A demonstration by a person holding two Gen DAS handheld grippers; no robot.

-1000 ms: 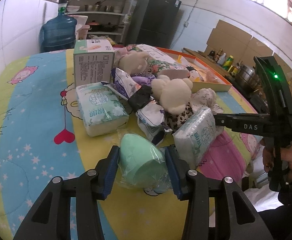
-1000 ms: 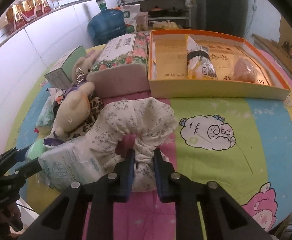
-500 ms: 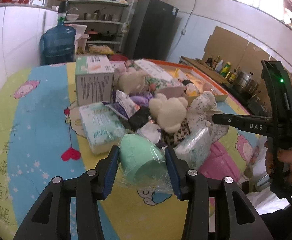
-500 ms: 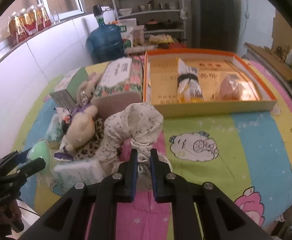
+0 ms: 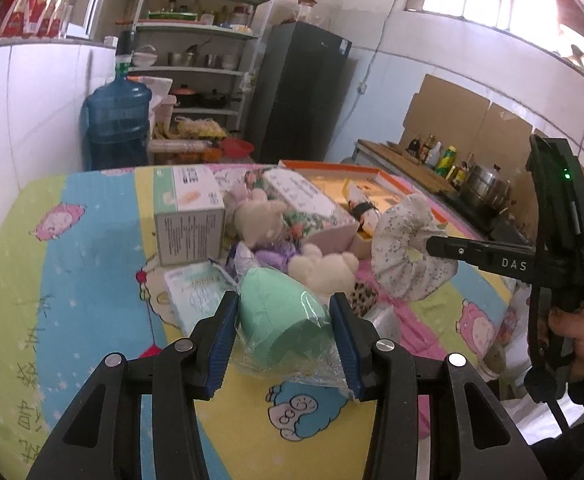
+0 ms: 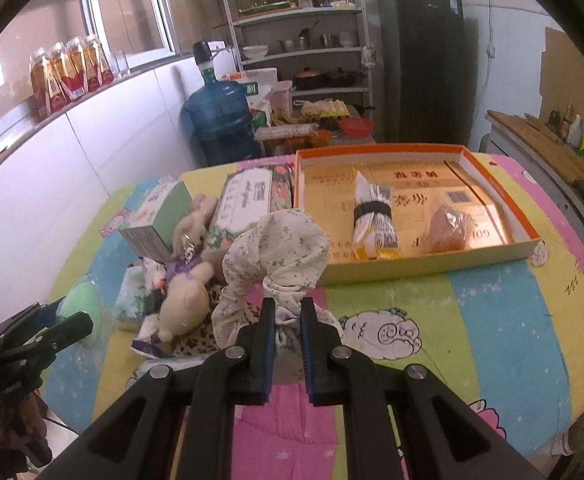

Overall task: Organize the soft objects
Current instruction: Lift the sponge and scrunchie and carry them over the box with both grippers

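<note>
L gripper [image 5: 283,320]: my pads clamped on a mint green egg-shaped soft thing [image 5: 279,316] in clear plastic wrap, held clear of the cartoon-print quilt [image 5: 71,280]. R gripper [image 6: 285,316]: jaws pinched nearly together on the knot of a white floral cloth bundle [image 6: 275,248]; bundle hangs off my fingertips above the pink stripe of the quilt, seen from L cam too, w/ a hand [image 5: 576,332] on the R handle. Just behind, the pile on the quilt: cream plush bear [image 6: 183,300] lying on a leopard-print piece [image 6: 195,340], tissue pack [image 5: 195,296] beside it to its left in L cam, purple plush bit [image 5: 271,258] behind the bear, second plush [image 5: 255,220] further back. Behind those, green/white carton [image 5: 187,212] upright and a floral tissue box [image 6: 247,200], touching or nearly so, can't tell. Right of the tissue box in R cam: orange-rimmed shallow box [image 6: 412,270], inside it a banded rolled packet [image 6: 372,216] and a wrapped brownish item [image 6: 450,228], apart from each other. Far end: blue water jug [image 6: 219,120], shelf rack [image 6: 304,40] w/ pots, dark fridge [image 6: 424,64].
</note>
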